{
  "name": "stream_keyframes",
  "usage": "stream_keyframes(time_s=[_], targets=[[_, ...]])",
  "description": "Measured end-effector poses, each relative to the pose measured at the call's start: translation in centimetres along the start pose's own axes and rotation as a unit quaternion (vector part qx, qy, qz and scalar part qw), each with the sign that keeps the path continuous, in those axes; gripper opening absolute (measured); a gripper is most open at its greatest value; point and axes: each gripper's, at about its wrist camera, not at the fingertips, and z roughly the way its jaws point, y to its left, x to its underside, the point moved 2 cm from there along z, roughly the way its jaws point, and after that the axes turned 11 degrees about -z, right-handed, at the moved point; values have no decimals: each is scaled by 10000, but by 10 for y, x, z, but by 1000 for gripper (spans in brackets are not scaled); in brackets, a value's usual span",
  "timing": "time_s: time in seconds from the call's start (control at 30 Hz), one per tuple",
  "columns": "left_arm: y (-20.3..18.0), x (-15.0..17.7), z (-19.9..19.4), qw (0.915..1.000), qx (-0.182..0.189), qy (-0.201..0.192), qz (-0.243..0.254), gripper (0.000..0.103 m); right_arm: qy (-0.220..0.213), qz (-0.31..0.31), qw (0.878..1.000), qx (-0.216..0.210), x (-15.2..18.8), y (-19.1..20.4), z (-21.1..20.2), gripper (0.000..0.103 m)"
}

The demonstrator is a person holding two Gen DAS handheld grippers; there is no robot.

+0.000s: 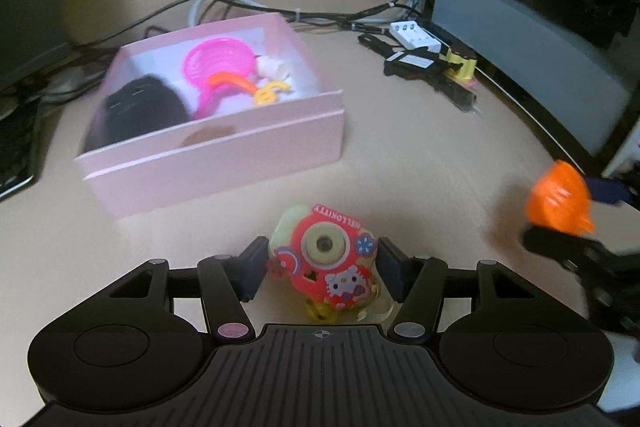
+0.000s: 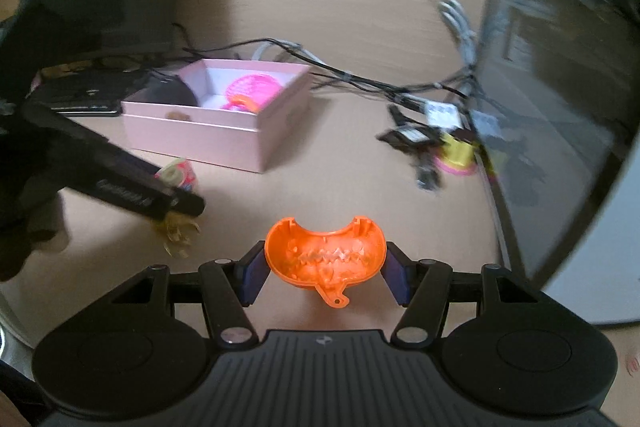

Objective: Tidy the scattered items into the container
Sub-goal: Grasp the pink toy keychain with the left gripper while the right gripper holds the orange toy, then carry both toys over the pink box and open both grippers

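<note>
My left gripper [image 1: 322,267] is shut on a red Hello Kitty toy camera [image 1: 324,259], held in front of the pink box [image 1: 256,155]. The box holds a pink sieve [image 1: 218,65], a black object [image 1: 140,107] and small yellow and white toys. My right gripper [image 2: 325,267] is shut on an orange toy shell [image 2: 324,255], hollow side facing the camera. The orange shell [image 1: 560,199] also shows at the right edge of the left wrist view. The box [image 2: 200,135] lies ahead and to the left in the right wrist view, with my left gripper [image 2: 182,187] and the toy camera [image 2: 178,173] before it.
A monitor [image 1: 540,7] stands at the right. Cables [image 1: 340,15], a white adapter [image 1: 414,37], black clips and a yellow roll [image 1: 460,65] lie by its base. A keyboard [image 2: 80,93] sits left of the box. Beige tabletop [image 1: 420,167] lies between box and monitor.
</note>
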Motion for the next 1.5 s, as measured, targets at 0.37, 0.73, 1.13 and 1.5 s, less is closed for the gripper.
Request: stream_keyframes(time_s=[0.37, 0.73, 1.13, 1.5], targets=[[52, 22, -45, 9991, -14, -112, -411, 63, -282, -765, 9950, -581, -48, 66, 12, 60], [68, -1, -64, 9980, 389, -401, -286, 63, -408, -1155, 9914, -457, -70, 84, 11, 60], [74, -138, -88, 9841, 863, -1539, -224, 63, -1338, -1008, 9857, 160, -133, 49, 12, 60], [90, -207, -2, 9916, 622, -1073, -381, 75, -1286, -1146, 9848, -213, -187, 44, 113, 72]])
